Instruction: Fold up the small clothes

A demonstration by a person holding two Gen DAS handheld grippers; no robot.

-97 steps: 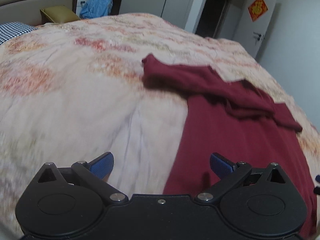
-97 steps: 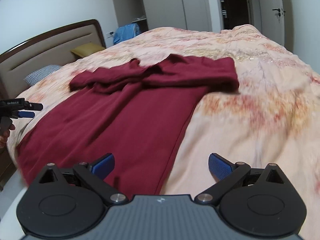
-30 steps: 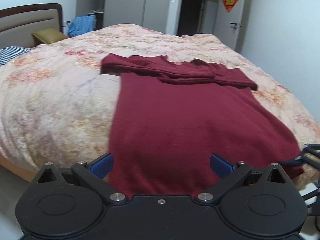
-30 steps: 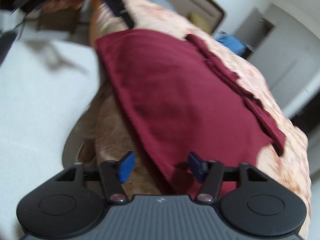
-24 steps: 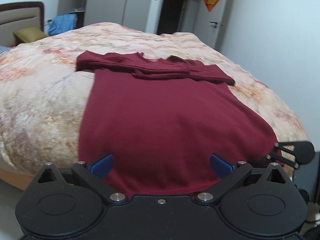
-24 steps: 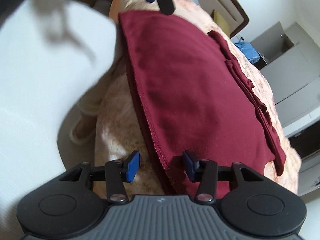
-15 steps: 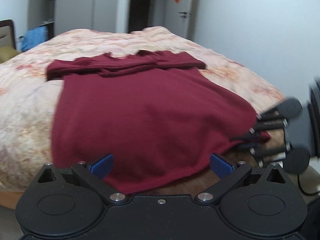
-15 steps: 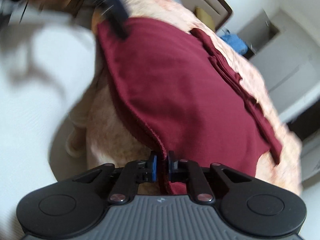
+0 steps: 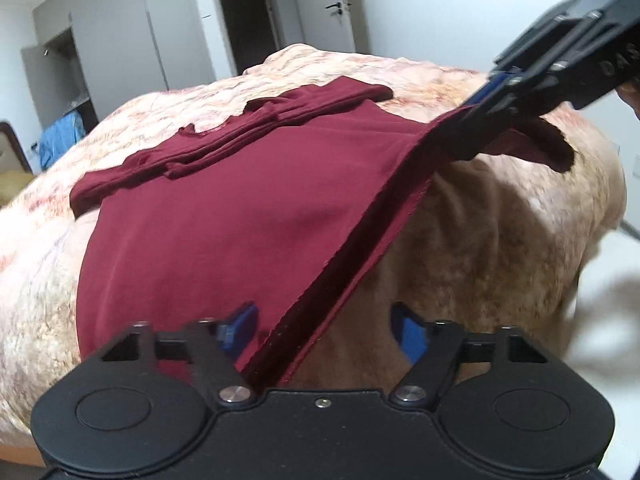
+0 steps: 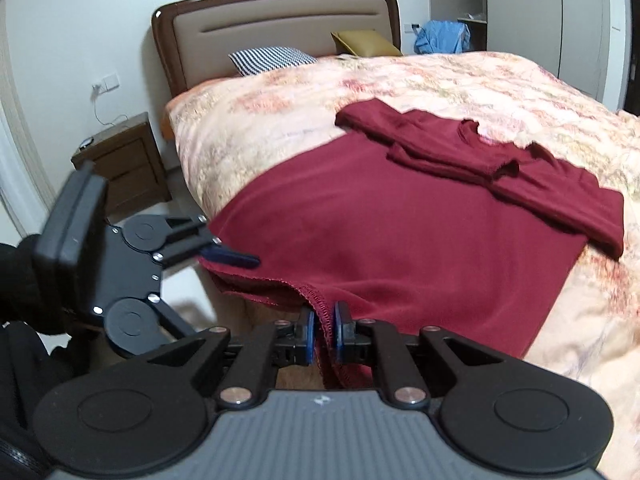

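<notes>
We see the maroon shirt (image 10: 400, 240) spread flat on the floral quilt (image 10: 320, 92) of the bed. In the right wrist view it fills the centre of the frame. Its long axis runs from the hem at lower centre to the collar at upper right. The sleeves (image 10: 500, 164) are folded across the chest, forming a band across the upper right of the garment.

The right gripper (image 10: 324, 334) sits at lower centre of its own view. Its blue pads (image 10: 309, 334) are pressed together on the hem (image 10: 320, 308), which rises in a ridge between them. In the left wrist view the same gripper (image 9: 486, 96) enters from the upper right and holds that corner lifted clear of the quilt, so the hem stretches as a taut diagonal from upper right to lower centre.

The left gripper (image 9: 324, 328) sits at lower centre of its view. Its jaws are closing, with the other hem corner lying between them. The left pad (image 9: 238, 326) is against the cloth. The right pad (image 9: 408, 334) stands apart from it, so the grip is not yet made.

No containers are in use. Beyond the bed, a wardrobe shelf at upper right of the right wrist view holds a blue garment (image 10: 442, 36). A striped pillow (image 10: 272, 60) and an olive cushion (image 10: 366, 42) lean at the headboard (image 10: 276, 28), and a wooden nightstand (image 10: 120, 164) stands at centre left.
</notes>
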